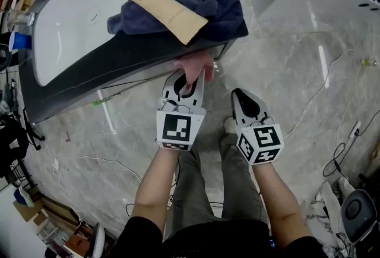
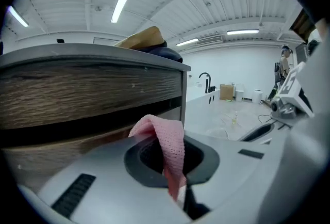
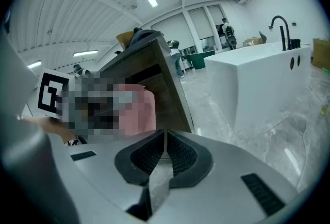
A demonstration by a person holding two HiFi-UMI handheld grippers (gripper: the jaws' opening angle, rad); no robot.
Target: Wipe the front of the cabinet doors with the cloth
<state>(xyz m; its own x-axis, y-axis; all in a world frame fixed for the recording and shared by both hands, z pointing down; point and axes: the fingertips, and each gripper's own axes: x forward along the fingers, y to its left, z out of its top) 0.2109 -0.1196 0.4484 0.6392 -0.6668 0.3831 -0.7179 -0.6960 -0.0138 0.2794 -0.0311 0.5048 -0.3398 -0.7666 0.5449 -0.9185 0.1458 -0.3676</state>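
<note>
Centre frame, a pink cloth (image 2: pixel 166 143) of open knitted weave meets cabinet doors (image 2: pixel 87 89) of rough-grained, matt brown wood. From above, the floor (image 1: pixel 297 78) is glossy veined marble. On the smooth, dark, matt cabinet top (image 1: pixel 136 57), upper centre, lie soft navy fabric (image 1: pixel 222 10) and tan cardboard (image 1: pixel 160 4).
</note>
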